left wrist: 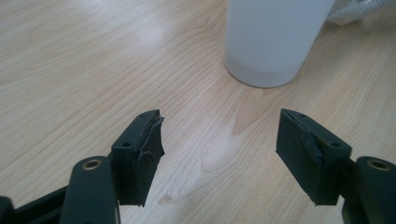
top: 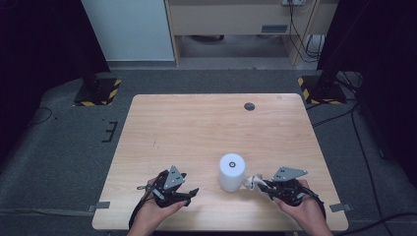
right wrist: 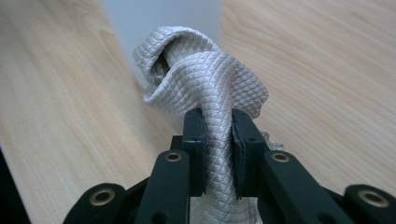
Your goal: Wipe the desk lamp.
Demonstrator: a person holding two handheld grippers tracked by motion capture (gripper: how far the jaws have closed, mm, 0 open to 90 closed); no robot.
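Counter (top: 196, 128), pale wood grain, with a dark round grommet (top: 249, 106) near its far edge, on grey carpet (top: 59, 147). White cylinder (top: 231, 172) upright near the front. Left claw (top: 189, 195) apart, bare. Right claw (top: 261, 187) clamped on a grey quilted cloth (right wrist: 205, 88) beside the cylinder.
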